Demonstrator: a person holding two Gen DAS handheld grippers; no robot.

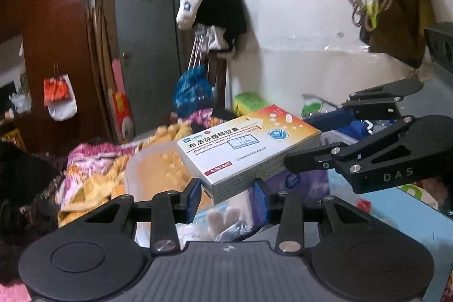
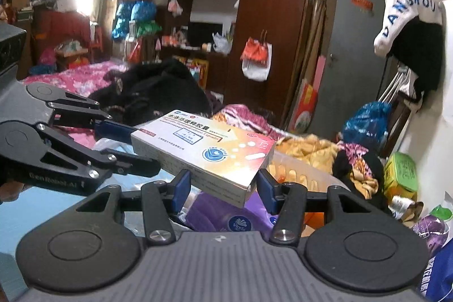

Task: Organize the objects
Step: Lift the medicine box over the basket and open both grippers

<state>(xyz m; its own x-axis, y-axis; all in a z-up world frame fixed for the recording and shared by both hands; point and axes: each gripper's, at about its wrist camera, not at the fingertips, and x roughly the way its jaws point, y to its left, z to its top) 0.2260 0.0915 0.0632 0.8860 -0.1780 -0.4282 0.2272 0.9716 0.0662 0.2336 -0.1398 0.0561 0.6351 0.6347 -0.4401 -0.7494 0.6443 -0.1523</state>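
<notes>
Filling the centre of the left wrist view, a medicine box [image 1: 246, 149] printed with Ibuprofen lettering is held in the air, tilted, above a clear plastic container [image 1: 147, 169] and a purple pack [image 1: 300, 177]. The left gripper [image 1: 228, 196] is seen at the lower middle of the frame, its blue pads [image 1: 194, 196] set against the near end of the box on both sides, so the box appears to be gripped. From the right edge of the frame the right gripper [image 1: 320, 137] reaches in, and the far right end of the box is held between its two fingers.

Across the right wrist view, the same medicine box [image 2: 215, 149] is seen at centre frame, clamped at its near end between the blue pads [image 2: 181, 188] of the right gripper [image 2: 223, 190]. The left gripper [image 2: 133, 143] enters from the left edge, and the box's far left end is caught between its fingers. A purple pack [image 2: 226, 217] lies below, and a dark wardrobe [image 2: 254, 13] is seen at upper centre.
</notes>
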